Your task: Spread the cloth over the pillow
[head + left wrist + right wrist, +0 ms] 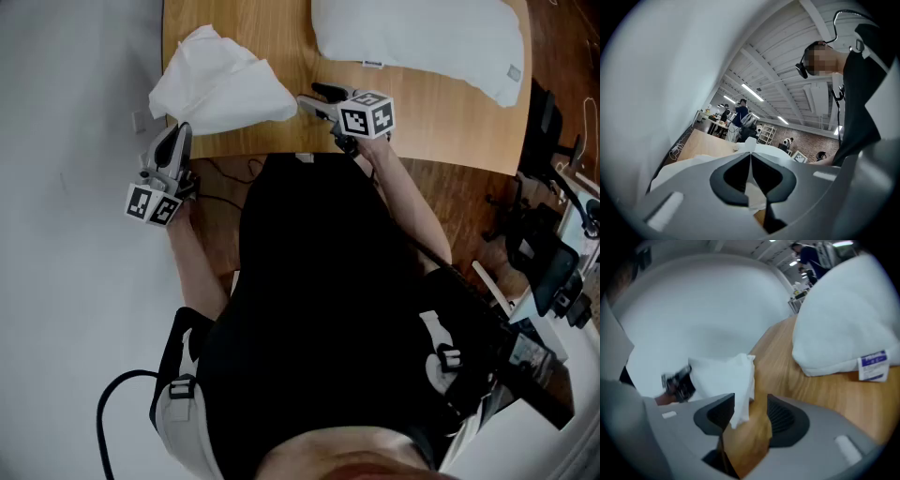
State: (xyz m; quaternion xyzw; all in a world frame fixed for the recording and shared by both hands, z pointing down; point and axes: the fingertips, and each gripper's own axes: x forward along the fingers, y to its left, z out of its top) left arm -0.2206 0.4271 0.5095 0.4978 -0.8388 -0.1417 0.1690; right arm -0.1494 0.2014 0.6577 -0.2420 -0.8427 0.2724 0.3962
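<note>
A crumpled white cloth [220,89] lies at the left end of the wooden table [441,122]. A white pillow [422,42] rests at the far right of the table. My left gripper [180,129] is at the cloth's near left corner, shut on the cloth; in the left gripper view its jaws [751,152] meet with white cloth [675,168] pinched between them. My right gripper [314,98] is at the cloth's right edge, open. In the right gripper view [751,401] a corner of the cloth [722,376] hangs between its jaws, beside the left one. The pillow [843,329] lies ahead to the right.
The table's near edge runs just in front of my body. An office chair and equipment [534,234] stand on the right. A white wall borders the left side. People [738,117] stand at desks far behind the table. The pillow carries a small label [873,365].
</note>
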